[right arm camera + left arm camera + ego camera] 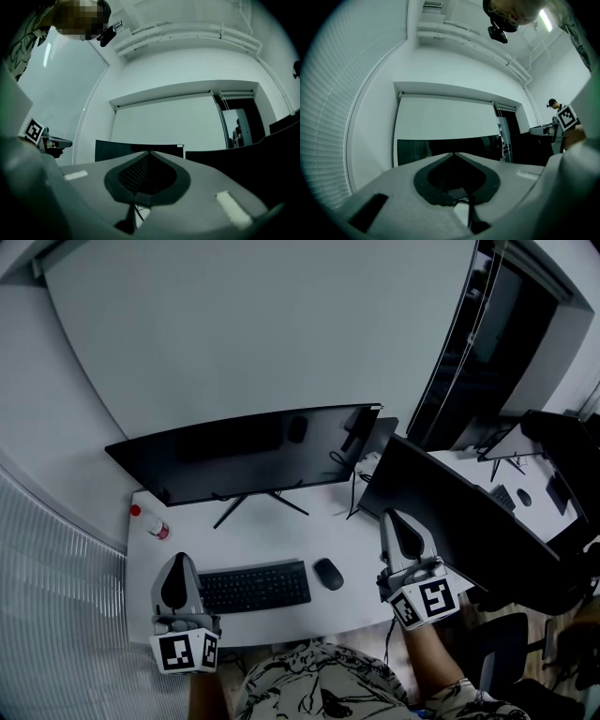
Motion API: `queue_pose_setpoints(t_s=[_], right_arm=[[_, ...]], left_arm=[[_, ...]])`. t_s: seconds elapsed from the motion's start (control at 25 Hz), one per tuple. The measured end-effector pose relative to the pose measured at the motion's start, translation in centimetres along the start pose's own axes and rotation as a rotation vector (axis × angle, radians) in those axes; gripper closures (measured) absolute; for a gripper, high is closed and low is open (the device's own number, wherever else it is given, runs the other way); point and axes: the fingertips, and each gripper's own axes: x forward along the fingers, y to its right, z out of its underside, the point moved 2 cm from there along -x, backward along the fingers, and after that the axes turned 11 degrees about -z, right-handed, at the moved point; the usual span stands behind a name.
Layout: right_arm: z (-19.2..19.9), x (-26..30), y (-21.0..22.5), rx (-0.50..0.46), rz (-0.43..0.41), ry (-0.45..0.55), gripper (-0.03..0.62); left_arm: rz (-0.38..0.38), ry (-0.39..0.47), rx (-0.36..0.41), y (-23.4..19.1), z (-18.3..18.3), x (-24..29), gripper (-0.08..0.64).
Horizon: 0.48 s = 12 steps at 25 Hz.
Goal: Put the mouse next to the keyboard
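A black mouse [328, 574] lies on the white desk [281, 535], just right of a black keyboard [254, 586]. My left gripper [179, 565] stands at the keyboard's left end, near the desk's front edge, jaws together and empty. My right gripper [397, 524] stands to the right of the mouse, apart from it, also shut with nothing held. In both gripper views the jaws meet at a point [451, 153] [149, 152] and aim up at the wall and the monitor's top edge [445, 143]. Neither gripper view shows the mouse or keyboard.
A wide dark monitor [248, 454] on a splayed stand [258, 502] fills the desk's back. A small bottle with a red cap [150, 524] sits at the left edge. A second dark screen [450, 507] stands close by my right gripper. Blinds [47, 596] run along the left.
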Motion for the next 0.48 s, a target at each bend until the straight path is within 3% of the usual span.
queue_pose_setpoints(t_s=[0.48], right_arm=[[0.14, 0.03, -0.36, 0.01, -0.014, 0.001, 0.588]], left_arm=[[0.003, 0.006, -0.001, 0.26, -0.33, -0.33, 0.566]])
